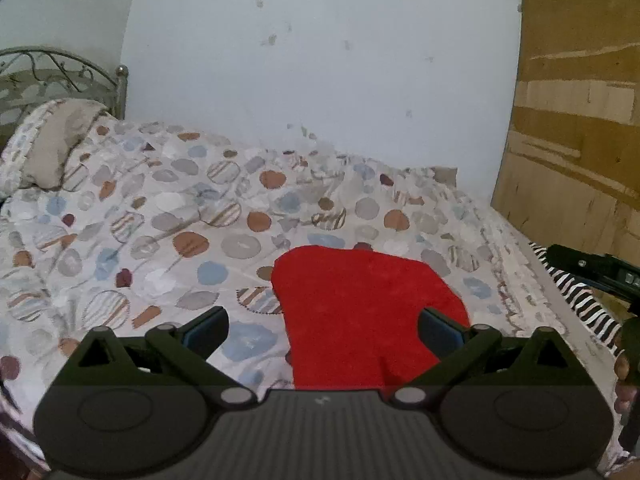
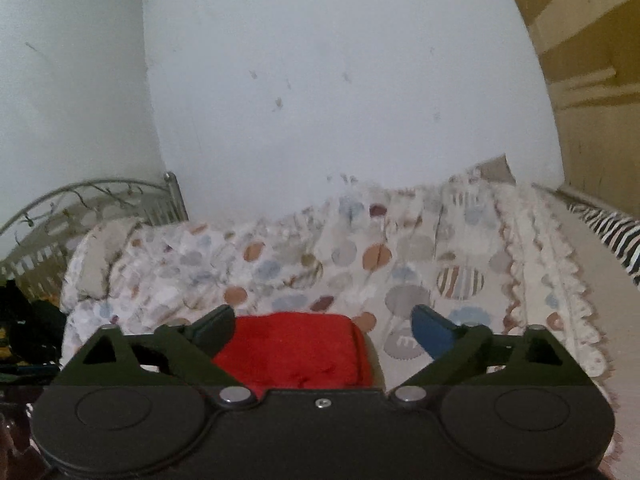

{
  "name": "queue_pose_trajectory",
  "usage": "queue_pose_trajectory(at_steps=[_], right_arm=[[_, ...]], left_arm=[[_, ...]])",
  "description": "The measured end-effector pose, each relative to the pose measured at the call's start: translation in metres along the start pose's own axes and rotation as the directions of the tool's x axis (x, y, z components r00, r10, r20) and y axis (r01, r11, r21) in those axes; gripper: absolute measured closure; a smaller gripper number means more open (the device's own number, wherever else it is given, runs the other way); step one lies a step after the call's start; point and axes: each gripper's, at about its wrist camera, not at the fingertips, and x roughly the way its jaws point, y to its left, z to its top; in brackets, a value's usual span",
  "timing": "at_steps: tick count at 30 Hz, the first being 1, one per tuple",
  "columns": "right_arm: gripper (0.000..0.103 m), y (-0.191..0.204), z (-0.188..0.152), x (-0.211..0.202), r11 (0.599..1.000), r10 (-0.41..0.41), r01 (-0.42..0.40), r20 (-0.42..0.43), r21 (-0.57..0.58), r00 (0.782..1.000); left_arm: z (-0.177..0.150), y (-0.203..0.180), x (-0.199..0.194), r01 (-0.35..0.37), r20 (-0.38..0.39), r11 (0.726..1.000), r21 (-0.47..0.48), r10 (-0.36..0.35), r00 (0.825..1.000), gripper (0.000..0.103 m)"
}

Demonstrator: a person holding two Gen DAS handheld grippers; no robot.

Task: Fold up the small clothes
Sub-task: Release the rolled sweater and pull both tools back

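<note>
Now you are hovering both spread, empty tongs over the red cloth (image 1: 360,312): left gripper (image 1: 322,328) nearer its left edge, right gripper (image 2: 322,328) nearer its right.

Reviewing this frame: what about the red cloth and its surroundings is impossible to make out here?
- Red cloth, left wrist view: its near edge is hidden behind the left tool body.
- Red cloth, right wrist view: only the far part shows above the right tool; number of folds unclear.
- Right wrist view is blurred, so the bedspread pattern is soft.
- Striped fabric, left wrist view: partly covered by a black device, so unidentifiable.
</note>
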Motion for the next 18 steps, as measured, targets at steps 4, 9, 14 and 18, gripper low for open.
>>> queue_pose_trajectory(at_steps=[4, 9, 14, 18], right_arm=[[0.001, 0.018, -0.004, -0.050, 0.999, 0.018, -0.015, 0.065, -0.050, 0.998], [0.001, 0.039, -0.024, -0.107, 0.992, 0.028, -0.017, 0.091, -0.122, 0.995], [0.001, 0.055, -0.054, -0.155, 0.985, 0.036, -0.019, 0.097, -0.170, 0.995], [0.000, 0.065, -0.079, -0.188, 0.980, 0.041, -0.019, 0.105, -0.198, 0.994]], left_arm=[[-0.014, -0.003, -0.043, -0.017, 0.038, 1.000, -0.001, 0.017, 0.999, 0.000], [-0.041, -0.007, -0.091, -0.029, 0.081, 0.999, -0.025, 0.031, 0.996, 0.000], [-0.072, -0.011, -0.133, -0.060, 0.119, 0.997, -0.039, 0.064, 0.991, 0.000], [-0.095, -0.015, -0.156, -0.085, 0.123, 0.995, -0.059, 0.092, 0.988, 0.000]])
